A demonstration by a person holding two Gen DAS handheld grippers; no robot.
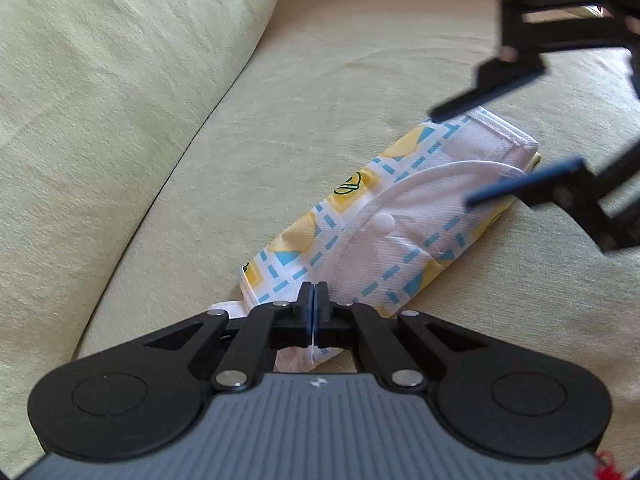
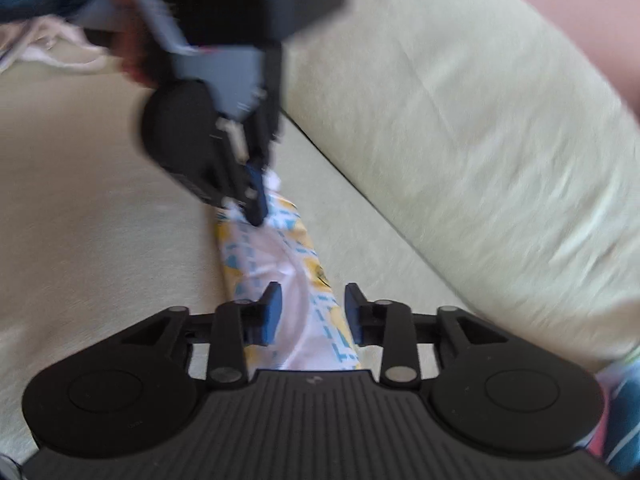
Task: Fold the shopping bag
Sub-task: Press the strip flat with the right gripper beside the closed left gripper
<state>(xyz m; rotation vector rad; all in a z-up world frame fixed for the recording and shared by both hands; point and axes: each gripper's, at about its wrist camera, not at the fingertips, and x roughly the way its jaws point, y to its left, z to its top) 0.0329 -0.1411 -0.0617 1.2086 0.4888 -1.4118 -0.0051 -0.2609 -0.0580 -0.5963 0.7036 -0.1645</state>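
Left wrist view: left gripper [image 1: 315,292] jaws clenched on shopping bag [image 1: 400,224] end, mid sofa seat [image 1: 320,100]. Right gripper [image 2: 311,312] jaws released, straddling the roll. Risk: unpinned bag springs open.

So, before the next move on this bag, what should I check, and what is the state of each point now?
1. Left gripper shut on the shopping bag's near end: ok.
2. Right gripper open, with the bag between its fingers: ok.
3. Bag folded into a narrow strip: ok.
4. White handle loop tucked in: not ok, it lies on top.
5. Bag flat on the sofa cushion: ok.
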